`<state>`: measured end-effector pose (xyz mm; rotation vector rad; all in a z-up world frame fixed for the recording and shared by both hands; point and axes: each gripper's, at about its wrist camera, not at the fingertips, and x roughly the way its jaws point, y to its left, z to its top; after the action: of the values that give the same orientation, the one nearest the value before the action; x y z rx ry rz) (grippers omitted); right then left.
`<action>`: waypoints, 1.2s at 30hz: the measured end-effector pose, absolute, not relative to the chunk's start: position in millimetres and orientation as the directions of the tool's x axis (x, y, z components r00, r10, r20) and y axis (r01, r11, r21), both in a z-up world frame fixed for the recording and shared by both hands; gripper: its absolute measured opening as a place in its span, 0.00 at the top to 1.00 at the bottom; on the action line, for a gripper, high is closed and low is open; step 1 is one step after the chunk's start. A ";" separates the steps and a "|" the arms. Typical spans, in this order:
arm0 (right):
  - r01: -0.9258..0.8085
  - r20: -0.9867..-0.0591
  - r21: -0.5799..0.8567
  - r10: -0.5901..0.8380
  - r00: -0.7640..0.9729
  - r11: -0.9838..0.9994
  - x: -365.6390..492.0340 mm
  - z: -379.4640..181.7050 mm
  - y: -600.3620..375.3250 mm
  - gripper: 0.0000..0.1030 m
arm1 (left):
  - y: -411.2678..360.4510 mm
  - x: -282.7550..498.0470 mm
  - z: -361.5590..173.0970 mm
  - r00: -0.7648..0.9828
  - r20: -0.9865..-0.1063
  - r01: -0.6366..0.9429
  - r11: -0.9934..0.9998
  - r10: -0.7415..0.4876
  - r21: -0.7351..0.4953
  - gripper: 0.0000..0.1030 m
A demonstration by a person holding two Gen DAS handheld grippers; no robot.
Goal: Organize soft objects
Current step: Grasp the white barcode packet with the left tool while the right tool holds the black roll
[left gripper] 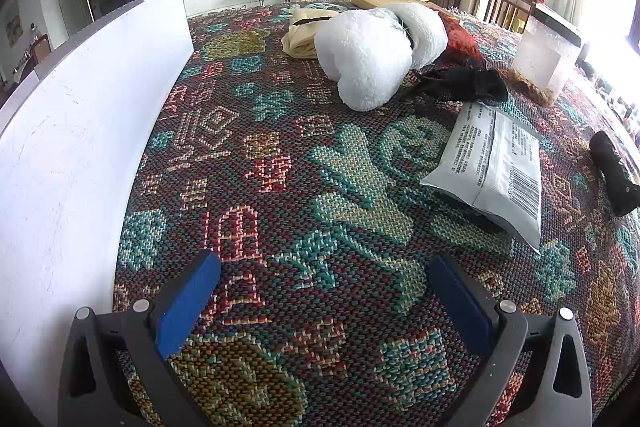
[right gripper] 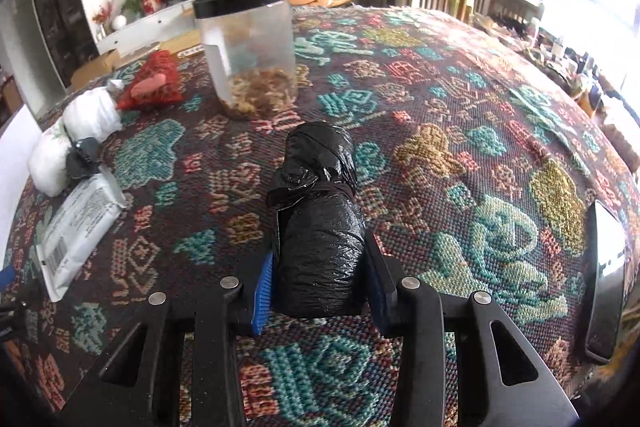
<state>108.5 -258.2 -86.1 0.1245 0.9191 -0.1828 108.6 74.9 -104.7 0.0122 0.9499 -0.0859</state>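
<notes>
Your right gripper (right gripper: 320, 279) has its two blue-padded fingers closed against the near end of one roll of crinkled black plastic bags (right gripper: 316, 211), which lies in the lower centre of the right wrist view and points away up the frame over the patterned woven cloth (right gripper: 460, 147). Your left gripper (left gripper: 324, 291) stands wide apart at the bottom of its frame with nothing between the pads, only cloth. In the left wrist view you can count one fluffy white plush bundle (left gripper: 368, 55) in the upper centre, one dark crumpled fabric piece (left gripper: 460, 85) just right of it, one flat white printed pouch (left gripper: 496, 163) at centre right, and the same black roll (left gripper: 612, 173) at the far right edge, well apart from the left fingers. One clear plastic jar with a black lid (right gripper: 248, 55) stands in the upper centre-left of the right view, beyond the roll, with one red mesh bag (right gripper: 154, 83) to its left.
</notes>
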 end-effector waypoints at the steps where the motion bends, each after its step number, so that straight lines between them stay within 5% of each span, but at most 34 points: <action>1: 0.215 -0.804 0.032 -0.103 0.586 0.976 109.8 -89.9 -258.5 0.52 | 74.5 108.7 -104.7 0.579 -0.813 0.079 0.997 -0.068 -0.027 0.00; 4: 0.167 -0.799 -0.044 -0.135 0.586 0.985 109.9 -93.7 -242.4 0.19 | 74.5 108.6 -104.4 0.579 -0.813 0.079 0.997 -0.068 -0.027 0.00; 20: 0.181 -0.799 -0.019 -0.124 0.589 0.983 107.3 -93.7 -246.0 0.16 | 80.6 104.9 -100.7 0.584 -0.805 0.072 0.995 -0.102 -0.074 0.00; 25: 0.181 -0.799 -0.019 -0.124 0.589 0.983 106.8 -93.7 -245.9 0.16 | 69.7 96.8 -62.6 0.590 -0.719 0.174 0.927 -0.367 -0.331 0.00; 29: 0.181 -0.799 -0.019 -0.123 0.589 0.983 106.8 -93.7 -245.9 0.16 | 2.1 129.0 -59.1 0.398 -0.834 0.407 0.888 -0.381 -0.212 0.00; 33: 0.181 -0.799 -0.019 -0.123 0.589 0.983 107.0 -93.7 -246.2 0.16 | -55.2 152.6 -86.3 0.421 -0.894 0.521 0.848 -0.152 0.101 0.00; 36: 0.181 -0.799 -0.019 -0.123 0.589 0.983 107.0 -93.7 -246.3 0.16 | -67.9 169.4 -94.7 0.427 -0.892 0.501 0.860 -0.147 0.099 0.00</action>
<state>107.0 -246.3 -93.7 0.0669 0.9243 -0.1770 169.4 -67.9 -94.7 0.3785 1.0578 -0.4170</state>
